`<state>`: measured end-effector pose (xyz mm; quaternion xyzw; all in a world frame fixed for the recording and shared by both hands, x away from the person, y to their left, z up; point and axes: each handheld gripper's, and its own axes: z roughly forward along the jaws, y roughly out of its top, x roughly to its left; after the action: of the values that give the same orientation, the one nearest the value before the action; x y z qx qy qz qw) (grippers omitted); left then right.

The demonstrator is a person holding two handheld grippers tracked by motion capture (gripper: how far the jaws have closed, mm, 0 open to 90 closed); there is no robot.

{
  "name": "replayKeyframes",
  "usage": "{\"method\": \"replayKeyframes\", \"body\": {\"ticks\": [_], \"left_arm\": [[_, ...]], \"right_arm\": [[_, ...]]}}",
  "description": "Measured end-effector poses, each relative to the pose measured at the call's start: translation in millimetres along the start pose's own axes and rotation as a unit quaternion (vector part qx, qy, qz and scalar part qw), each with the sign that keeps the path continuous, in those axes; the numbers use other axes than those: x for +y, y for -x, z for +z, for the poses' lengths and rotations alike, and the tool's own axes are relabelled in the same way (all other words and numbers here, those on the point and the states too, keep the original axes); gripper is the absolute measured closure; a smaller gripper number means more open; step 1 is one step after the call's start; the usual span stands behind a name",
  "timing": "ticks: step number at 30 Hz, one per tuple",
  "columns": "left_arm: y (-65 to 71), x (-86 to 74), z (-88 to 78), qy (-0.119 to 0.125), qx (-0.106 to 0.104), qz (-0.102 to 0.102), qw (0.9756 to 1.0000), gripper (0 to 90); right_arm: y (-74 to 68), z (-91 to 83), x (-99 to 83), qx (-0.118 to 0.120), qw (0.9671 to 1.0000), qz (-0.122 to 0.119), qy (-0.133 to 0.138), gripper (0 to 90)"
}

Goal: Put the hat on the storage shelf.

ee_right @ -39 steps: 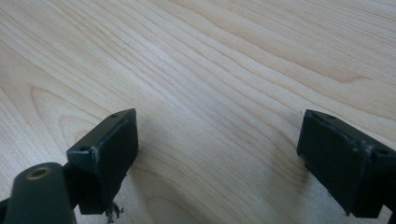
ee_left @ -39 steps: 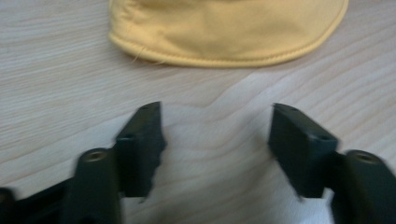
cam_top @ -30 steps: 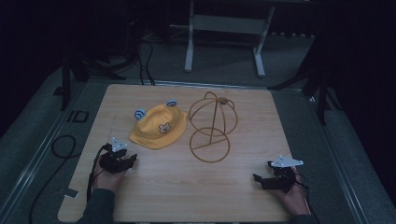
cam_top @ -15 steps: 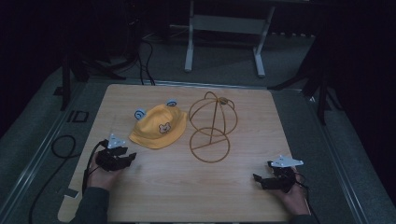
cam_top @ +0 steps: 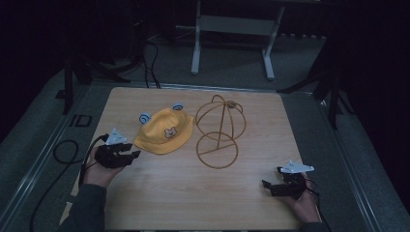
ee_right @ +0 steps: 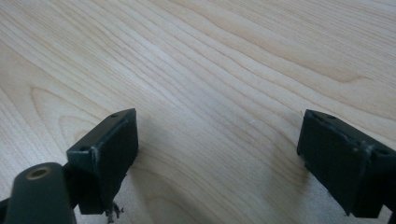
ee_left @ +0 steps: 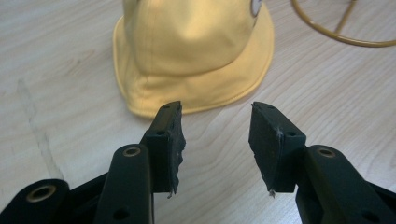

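A yellow child's bucket hat (cam_top: 166,131) with a small bear face and two blue ears lies on the wooden table (cam_top: 159,203), left of centre. Its brim (ee_left: 196,100) sits just beyond my left gripper (ee_left: 215,116), whose jaws stand open and empty. In the high view the left gripper (cam_top: 133,155) rests just left of the hat. To the hat's right stands a gold wire hat stand (cam_top: 218,130) with a dome top and ring base (ee_left: 345,32). My right gripper (cam_top: 268,186) lies near the front right corner, wide open (ee_right: 217,135) over bare wood.
Black cables (cam_top: 60,154) trail off the table's left side onto the grey floor. A white frame stand (cam_top: 232,29) stands beyond the far edge. Bare wood spreads between the two grippers along the table's front.
My left gripper has shifted a little toward the hat's brim. The right gripper has stayed where it was.
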<state>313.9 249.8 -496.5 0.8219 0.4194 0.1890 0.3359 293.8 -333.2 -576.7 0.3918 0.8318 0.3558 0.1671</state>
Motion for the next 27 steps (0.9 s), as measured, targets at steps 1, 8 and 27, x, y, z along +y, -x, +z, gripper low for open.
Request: {"method": "replayKeyframes", "body": {"ticks": [1, 8, 27], "left_arm": [[0.0, 0.0, 0.0, 0.000, 0.000, 0.000, 1.0000, 54.3], [-12.8, 19.4, -7.0, 0.003, -0.012, 0.030, 0.9995, 53.6], [-23.4, 70.0, -13.3, 0.025, -0.045, 0.074, 0.9959, 55.0]], "right_arm": [[0.0, 0.0, 0.0, 0.000, 1.0000, 0.000, 0.000, 12.4], [0.0, 0.0, 0.0, 0.000, 1.0000, 0.000, 0.000, 12.4], [0.2, 0.1, 0.0, 0.000, 1.0000, -0.001, 0.001, 12.4]]}}
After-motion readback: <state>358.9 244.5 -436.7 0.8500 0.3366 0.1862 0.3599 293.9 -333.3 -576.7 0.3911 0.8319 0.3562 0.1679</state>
